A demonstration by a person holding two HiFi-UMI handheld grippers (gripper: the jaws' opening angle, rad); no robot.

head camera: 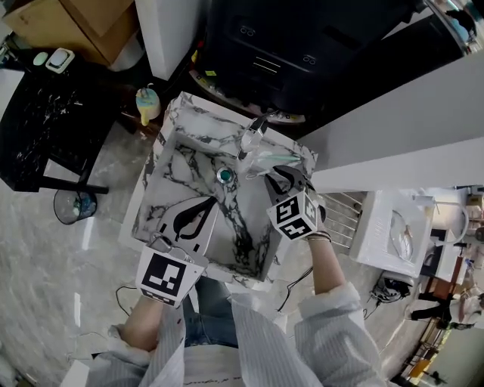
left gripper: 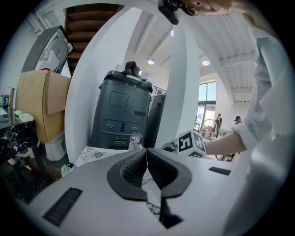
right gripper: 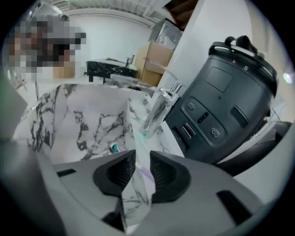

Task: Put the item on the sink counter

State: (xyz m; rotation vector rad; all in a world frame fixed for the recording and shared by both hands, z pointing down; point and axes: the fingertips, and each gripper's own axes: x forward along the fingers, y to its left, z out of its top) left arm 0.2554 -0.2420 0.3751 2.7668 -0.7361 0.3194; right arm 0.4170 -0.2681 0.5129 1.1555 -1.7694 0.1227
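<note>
**A:** Item position?

**B:** The slim translucent item [head camera: 266, 160] is lying on the white, black-veined marble bench [head camera: 198, 107], on the back rim just right of the faucet [head camera: 254, 134]. I cannot tell what kind of item it is.

**A:** Right side?

**B:** The right hand-held gripper [head camera: 274, 176] is hovering right at the item. Its jaws are standing apart. A pale green and purple streak is showing in the gap, and the pads are not pressing on it.

**A:** Left side?

**B:** The left hand-held gripper [head camera: 212, 202] is hanging over the basin [head camera: 180, 175] near its front edge. Its jaws are meeting tip to tip with nothing between them.

**A:** Surface and room?

**B:** A teal drain plug [head camera: 224, 175] is sitting in the basin floor. A dark grey machine [head camera: 287, 45] is standing directly behind the bench. Further left, a cardboard box [head camera: 91, 23] is resting beside a black marble table [head camera: 38, 128], and a wastebasket [head camera: 76, 205] is standing below that table. The floor [head camera: 91, 287] is showing pale and glossy.
</note>
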